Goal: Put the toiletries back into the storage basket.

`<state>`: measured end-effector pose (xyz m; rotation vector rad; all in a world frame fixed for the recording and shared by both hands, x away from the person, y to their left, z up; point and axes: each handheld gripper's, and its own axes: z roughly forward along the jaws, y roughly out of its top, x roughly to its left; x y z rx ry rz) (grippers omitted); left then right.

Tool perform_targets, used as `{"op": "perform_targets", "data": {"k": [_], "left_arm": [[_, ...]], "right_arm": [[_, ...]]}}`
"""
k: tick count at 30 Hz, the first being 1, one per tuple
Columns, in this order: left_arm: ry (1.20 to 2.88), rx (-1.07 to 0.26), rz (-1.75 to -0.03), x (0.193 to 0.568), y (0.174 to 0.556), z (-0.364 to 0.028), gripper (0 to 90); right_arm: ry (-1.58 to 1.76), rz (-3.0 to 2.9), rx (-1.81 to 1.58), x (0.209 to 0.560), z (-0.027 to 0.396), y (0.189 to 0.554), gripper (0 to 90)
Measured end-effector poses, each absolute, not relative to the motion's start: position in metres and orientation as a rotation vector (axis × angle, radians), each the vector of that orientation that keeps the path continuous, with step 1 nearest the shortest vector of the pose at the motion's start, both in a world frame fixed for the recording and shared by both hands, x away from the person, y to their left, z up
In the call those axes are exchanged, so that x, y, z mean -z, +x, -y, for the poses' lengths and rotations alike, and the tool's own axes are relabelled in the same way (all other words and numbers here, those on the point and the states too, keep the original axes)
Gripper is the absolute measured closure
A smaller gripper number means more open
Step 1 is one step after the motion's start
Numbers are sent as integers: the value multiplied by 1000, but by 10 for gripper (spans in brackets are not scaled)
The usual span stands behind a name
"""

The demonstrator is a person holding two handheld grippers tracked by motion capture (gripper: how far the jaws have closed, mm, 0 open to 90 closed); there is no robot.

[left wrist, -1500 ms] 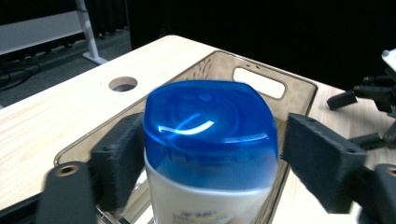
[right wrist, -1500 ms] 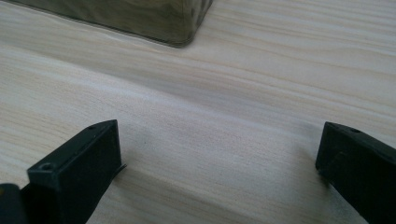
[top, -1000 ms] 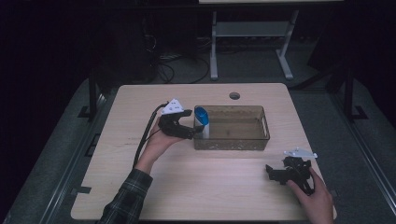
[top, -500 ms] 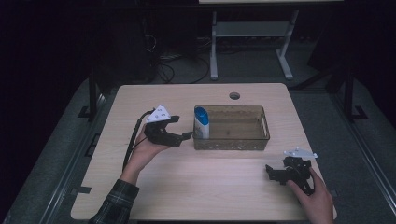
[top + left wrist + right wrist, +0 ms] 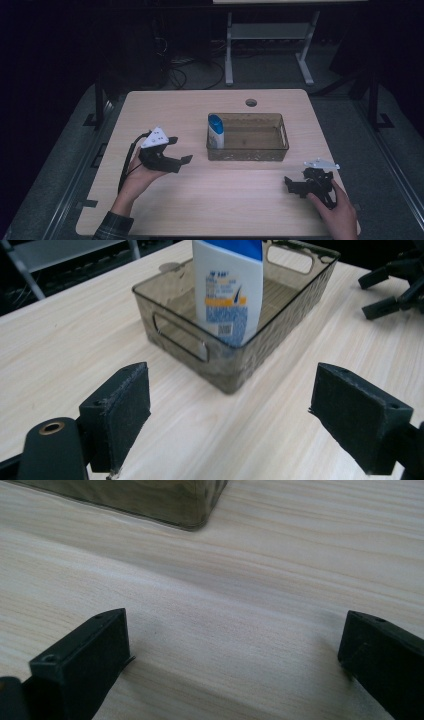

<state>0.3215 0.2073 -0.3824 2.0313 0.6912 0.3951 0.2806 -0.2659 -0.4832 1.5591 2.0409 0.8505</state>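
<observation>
The bottle (image 5: 215, 131) stands upright at the left end of the bin (image 5: 280, 134) near the table (image 5: 165, 107) middle, and the left gripper (image 5: 182, 161), jaws apart and empty, is just beside it, so a careless sweep could tip it, while the right gripper (image 5: 293, 182) rests open near the front right corner.

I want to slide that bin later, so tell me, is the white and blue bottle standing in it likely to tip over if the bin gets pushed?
Probably yes. The bottle is tall and narrow and stands upright at the left end of the bin, so a quick shove could topple it. The near wall reaches only partway up it, giving little support. Its smooth plastic may also slip between the jaws.
</observation>
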Motion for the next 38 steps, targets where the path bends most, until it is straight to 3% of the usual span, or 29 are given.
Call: {"op": "perform_targets", "data": {"k": [22, 38], "left_arm": [[2131, -432, -835, 439, 268, -265, 146], [2193, -423, -911, 467, 257, -284, 141]], "right_arm": [[1560, -2039, -851, 483, 266, 281, 0], [1562, -2039, -852, 483, 266, 281, 0]]}}
